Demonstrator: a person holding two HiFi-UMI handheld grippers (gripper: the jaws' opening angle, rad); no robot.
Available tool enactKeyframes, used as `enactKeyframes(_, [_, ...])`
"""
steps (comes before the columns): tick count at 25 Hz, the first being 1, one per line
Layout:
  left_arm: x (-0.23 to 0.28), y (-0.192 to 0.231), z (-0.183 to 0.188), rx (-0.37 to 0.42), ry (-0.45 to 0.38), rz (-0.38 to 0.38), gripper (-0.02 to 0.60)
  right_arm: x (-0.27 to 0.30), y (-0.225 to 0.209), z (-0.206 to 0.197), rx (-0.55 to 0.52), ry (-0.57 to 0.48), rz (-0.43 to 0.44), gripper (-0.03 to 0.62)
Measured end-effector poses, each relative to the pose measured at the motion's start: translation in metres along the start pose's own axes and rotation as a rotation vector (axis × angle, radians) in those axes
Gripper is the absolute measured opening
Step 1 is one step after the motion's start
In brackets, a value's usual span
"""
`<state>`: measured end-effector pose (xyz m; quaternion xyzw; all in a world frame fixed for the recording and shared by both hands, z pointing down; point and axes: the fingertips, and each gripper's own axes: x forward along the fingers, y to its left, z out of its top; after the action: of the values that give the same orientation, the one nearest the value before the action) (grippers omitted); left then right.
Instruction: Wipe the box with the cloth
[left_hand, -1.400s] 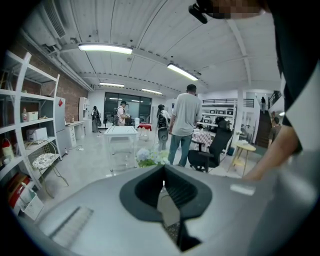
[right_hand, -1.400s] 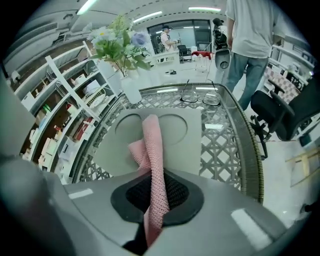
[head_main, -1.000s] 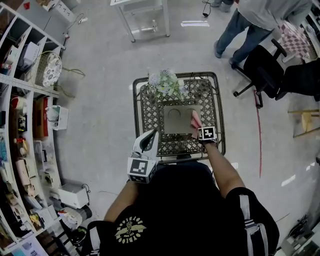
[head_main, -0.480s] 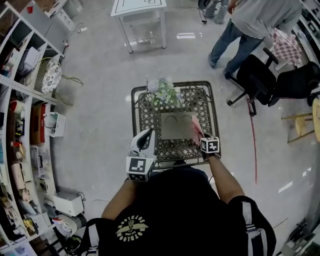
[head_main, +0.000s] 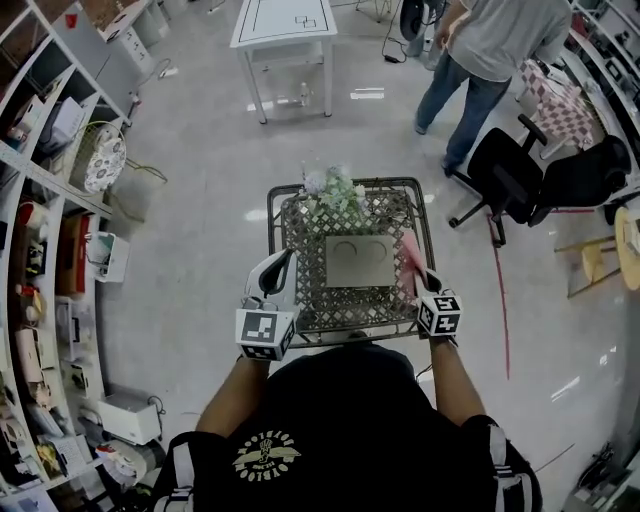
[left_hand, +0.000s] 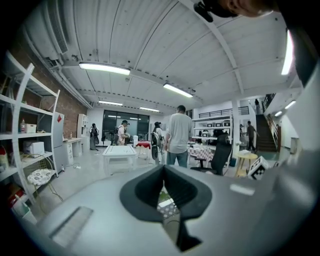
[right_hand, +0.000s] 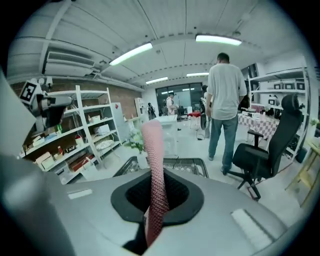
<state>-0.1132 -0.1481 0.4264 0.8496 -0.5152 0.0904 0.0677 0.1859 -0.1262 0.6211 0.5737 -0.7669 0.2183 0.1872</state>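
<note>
The right gripper (head_main: 420, 280), clamped on the pink cloth (head_main: 410, 250), hangs at the table's (head_main: 272, 235) right edge, just beside the box (head_main: 358, 260) lying mid-table. The left gripper (head_main: 287, 260), jaws together and empty, is over the left edge.

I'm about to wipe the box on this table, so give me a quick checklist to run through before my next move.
1. Cloth clamped in right hand-held gripper: ok.
2. Cloth on the box: not ok, it is beside the box's right edge.
3. Left hand-held gripper free: ok, shut on nothing, left of the box.
4. Box flat on the table: ok.
5. Flowers clear of the box: ok, beyond its far edge.
</note>
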Motion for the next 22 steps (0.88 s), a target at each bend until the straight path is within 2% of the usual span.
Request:
enactKeyframes(5, [-0.02,0.018,0.028,0.0,-0.048,-0.003,0.0,-0.066,0.021,0.088,-0.014,-0.238,0.004,0.017])
enactKeyframes(12, [-0.047,0.032,0.073,0.091,-0.138,-0.053,0.0,-0.156,0.056,0.178,-0.099,-0.501,-0.032,0.017])
enactKeyframes(16, [-0.055,0.031,0.091,0.104,-0.177,-0.065,0.0,-0.194,0.068,0.2,-0.124,-0.578,-0.073,0.017])
enactKeyframes(22, [-0.058,0.021,0.091,0.086,-0.182,-0.066,0.0,-0.206,0.068,0.202,-0.147,-0.578,-0.072,0.017])
